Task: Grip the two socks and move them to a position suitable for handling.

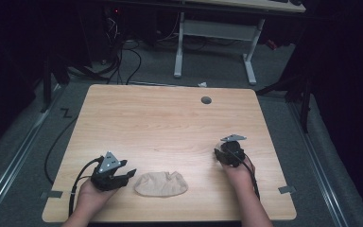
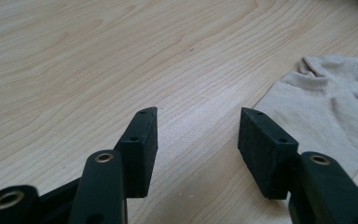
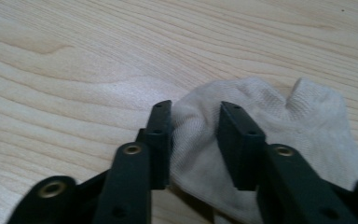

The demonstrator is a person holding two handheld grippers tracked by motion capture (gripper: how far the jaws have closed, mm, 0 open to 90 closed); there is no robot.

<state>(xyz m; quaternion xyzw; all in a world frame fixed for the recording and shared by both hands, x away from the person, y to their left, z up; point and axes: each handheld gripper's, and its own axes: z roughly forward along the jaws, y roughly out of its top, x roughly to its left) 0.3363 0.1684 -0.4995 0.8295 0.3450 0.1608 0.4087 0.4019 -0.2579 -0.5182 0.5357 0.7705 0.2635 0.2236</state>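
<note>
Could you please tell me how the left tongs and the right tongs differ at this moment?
1. The left tongs stand wide apart; the right tongs are drawn much closer together.
2. The left tongs have bare wood in their gap, with a beige sock lying beside them; the right tongs pinch bunched fabric of a whitish sock.

Both are black and sit low over the wooden table.

A beige sock [image 1: 160,185] lay flat and slightly rumpled on the wooden table [image 1: 160,118] near its front edge, its ribbed cuff [image 2: 313,80] open and creased in the left gripper view. A second, paler sock [image 3: 261,109] of fine mesh knit lay bunched on the wood. One fold of it stood gathered between the jaws of the right gripper [image 3: 193,112], fabric filling the gap.
</note>
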